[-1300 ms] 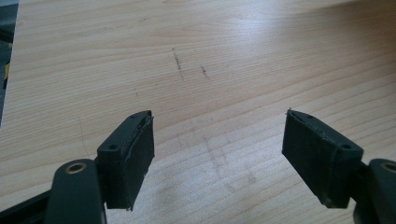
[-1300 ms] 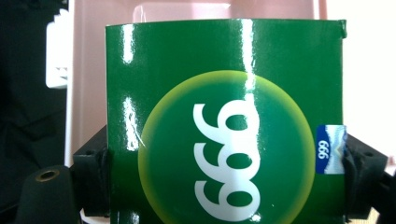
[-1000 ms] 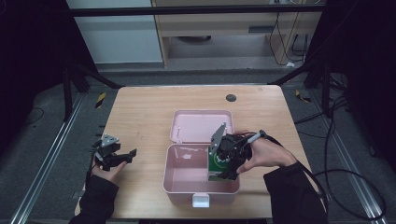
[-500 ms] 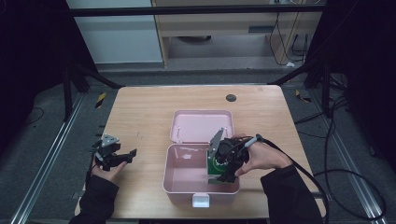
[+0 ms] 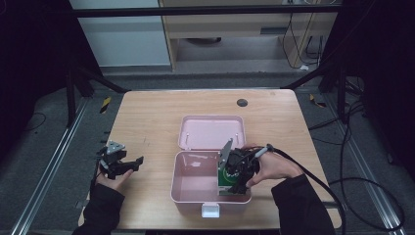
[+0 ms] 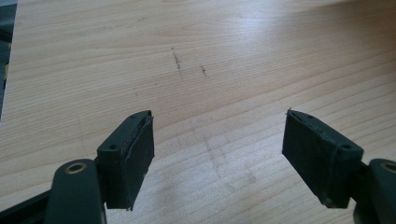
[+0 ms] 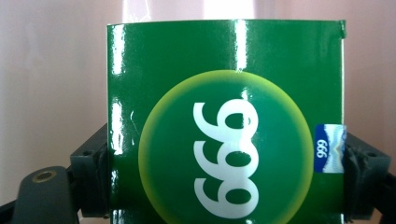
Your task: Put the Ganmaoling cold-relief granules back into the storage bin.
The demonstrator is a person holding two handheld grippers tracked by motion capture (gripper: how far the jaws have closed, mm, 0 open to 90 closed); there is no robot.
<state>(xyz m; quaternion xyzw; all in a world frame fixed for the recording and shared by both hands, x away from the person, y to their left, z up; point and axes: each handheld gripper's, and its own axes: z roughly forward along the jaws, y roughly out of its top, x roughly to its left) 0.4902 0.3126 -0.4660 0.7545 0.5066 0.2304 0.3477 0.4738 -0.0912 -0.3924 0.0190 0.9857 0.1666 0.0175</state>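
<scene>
The right gripper (image 5: 234,180), lower centre of the high view, clamps a glossy green cardboard box (image 5: 226,179) low inside the open pink plastic case (image 5: 195,186), apparently to set it down there. At lower left the left gripper (image 5: 128,165) idles, jaws wide.

The left gripper view shows bare wooden table (image 6: 233,70) between spread jaws.

The right gripper view reveals the box's white "999" print, upside down, jaws pressing both sides.
</scene>
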